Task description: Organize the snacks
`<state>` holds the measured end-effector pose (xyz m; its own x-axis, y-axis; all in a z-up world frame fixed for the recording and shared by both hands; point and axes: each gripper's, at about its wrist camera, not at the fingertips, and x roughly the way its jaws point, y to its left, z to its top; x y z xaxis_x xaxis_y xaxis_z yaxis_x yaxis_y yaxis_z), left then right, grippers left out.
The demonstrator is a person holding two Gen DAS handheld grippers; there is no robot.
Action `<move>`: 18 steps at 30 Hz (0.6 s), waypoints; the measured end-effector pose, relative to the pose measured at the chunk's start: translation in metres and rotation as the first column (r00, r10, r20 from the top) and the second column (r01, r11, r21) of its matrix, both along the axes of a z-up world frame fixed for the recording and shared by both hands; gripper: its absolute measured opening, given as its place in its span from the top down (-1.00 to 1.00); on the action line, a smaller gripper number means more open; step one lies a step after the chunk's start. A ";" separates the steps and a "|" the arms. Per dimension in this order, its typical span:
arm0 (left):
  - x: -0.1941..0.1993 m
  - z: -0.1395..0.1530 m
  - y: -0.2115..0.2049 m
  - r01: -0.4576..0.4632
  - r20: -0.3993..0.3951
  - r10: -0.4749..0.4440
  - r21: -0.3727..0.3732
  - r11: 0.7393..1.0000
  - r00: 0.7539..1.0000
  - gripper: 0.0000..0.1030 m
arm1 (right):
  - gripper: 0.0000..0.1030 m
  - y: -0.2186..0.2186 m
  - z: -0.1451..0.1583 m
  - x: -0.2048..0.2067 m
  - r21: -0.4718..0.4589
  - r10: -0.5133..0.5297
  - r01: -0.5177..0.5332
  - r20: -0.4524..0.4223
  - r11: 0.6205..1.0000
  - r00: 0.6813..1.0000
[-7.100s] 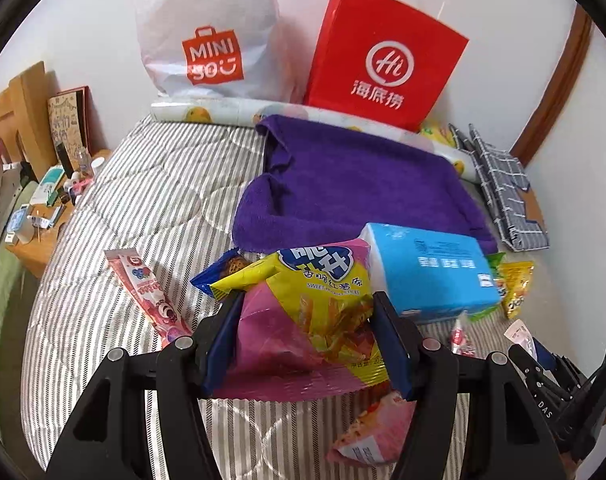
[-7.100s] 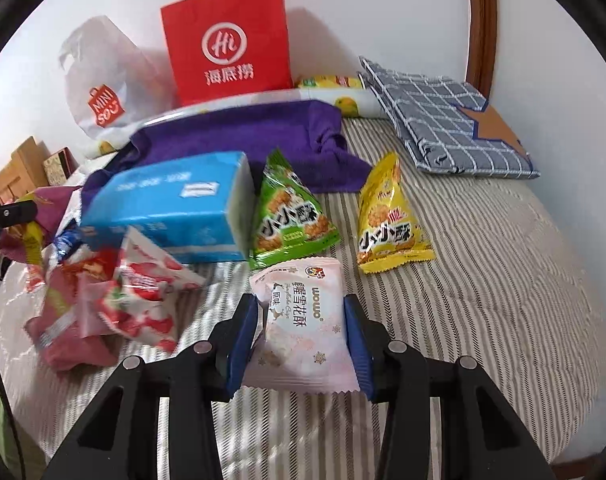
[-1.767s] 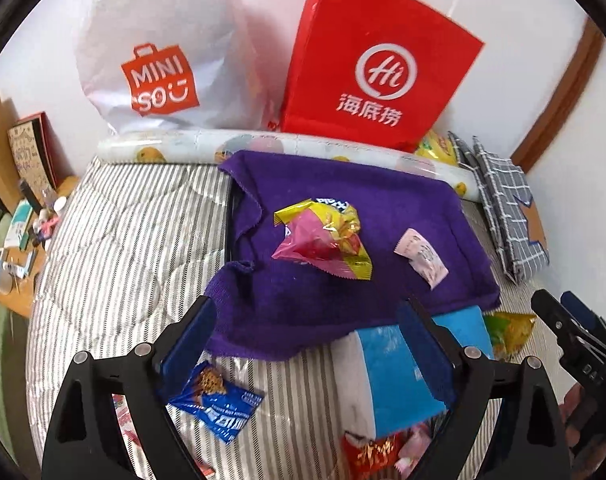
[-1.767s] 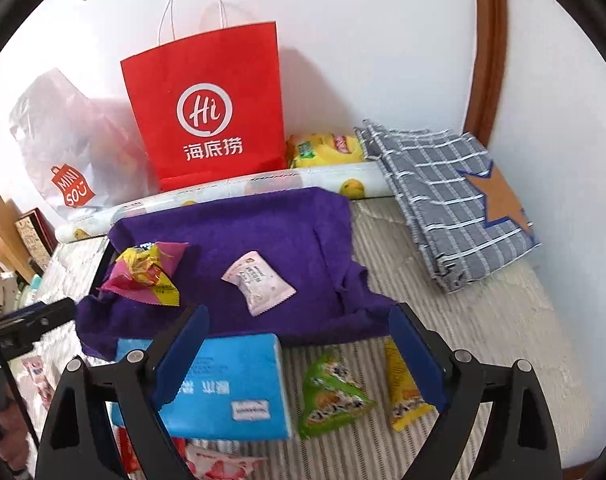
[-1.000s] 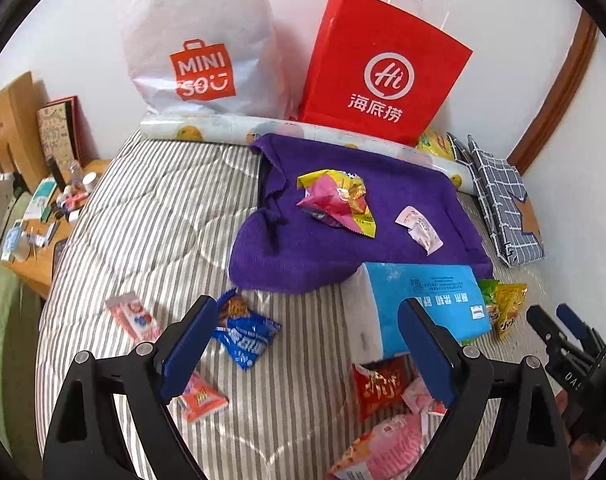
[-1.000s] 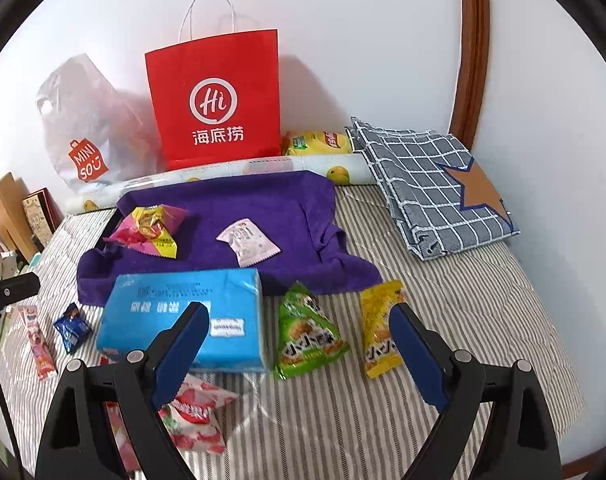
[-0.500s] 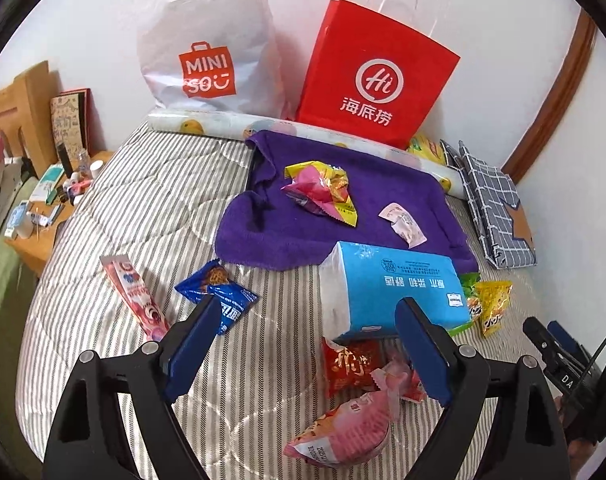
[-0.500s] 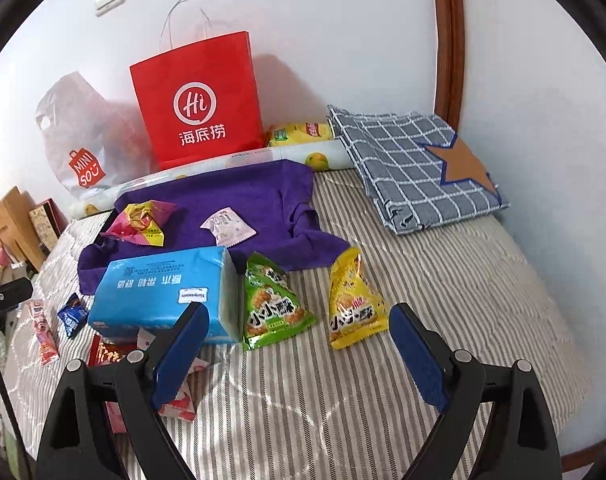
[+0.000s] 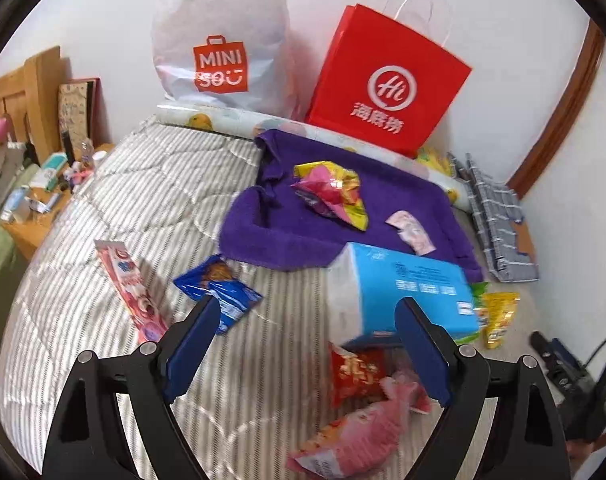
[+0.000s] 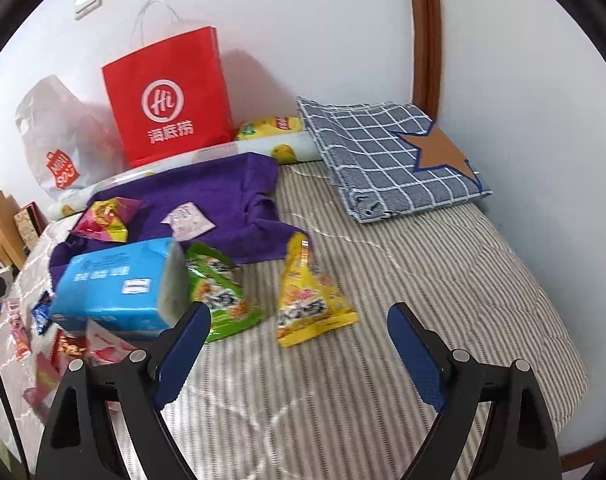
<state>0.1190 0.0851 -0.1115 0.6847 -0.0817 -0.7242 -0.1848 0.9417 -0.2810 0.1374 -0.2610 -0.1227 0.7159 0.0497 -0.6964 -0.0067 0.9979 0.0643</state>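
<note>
Pink strip packet (image 9: 129, 288): far left on the bed; long, flat and light, best pinched across its narrow width.
Blue packet (image 9: 219, 288): just beside the left gripper's left fingertip; thin crinkly film, likely slippery, so take it at a sealed edge.
Left gripper (image 9: 307, 336): jaws spread wide, nothing between the pads; hovers over bare quilt.
Red packet (image 9: 357, 372) and pink packet (image 9: 355, 436): low in the left view, half under the tissue pack; soft, air-filled, crushable contents, so a gentle pinch seems wise.
Tissue pack (image 9: 407, 288): blue, bulky but soft; lies between the piles, resting partly on the red packet.
Purple towel (image 9: 343, 216): behind the tissue pack; bears a yellow-pink bag (image 9: 331, 192) and a small pale sachet (image 9: 411, 230), apparently the collecting place.
Green packet (image 10: 219, 296) and yellow packet (image 10: 307, 300): side by side ahead of the right gripper, the yellow top touching the towel edge; puffy, light.
Right gripper (image 10: 299, 336): jaws wide apart, empty.
Surface: striped quilted bed (image 10: 443, 280), soft and yielding.
Room: white wall, red paper bag (image 10: 171, 96), white plastic bag (image 9: 219, 36), checked cloth (image 10: 387, 152) at right.
</note>
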 end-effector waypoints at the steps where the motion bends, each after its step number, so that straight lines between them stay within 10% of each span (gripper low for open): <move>1: 0.003 -0.002 0.002 -0.013 -0.006 0.013 -0.001 1.000 1.000 -0.72 | -0.75 -0.004 -0.002 0.001 -0.006 -0.007 0.007 -0.003 1.000 1.000; 18: 0.019 -0.010 0.004 -0.019 -0.050 0.023 0.091 0.996 0.998 -0.73 | -0.47 -0.014 -0.043 0.059 0.076 0.034 -0.029 -0.068 0.997 0.997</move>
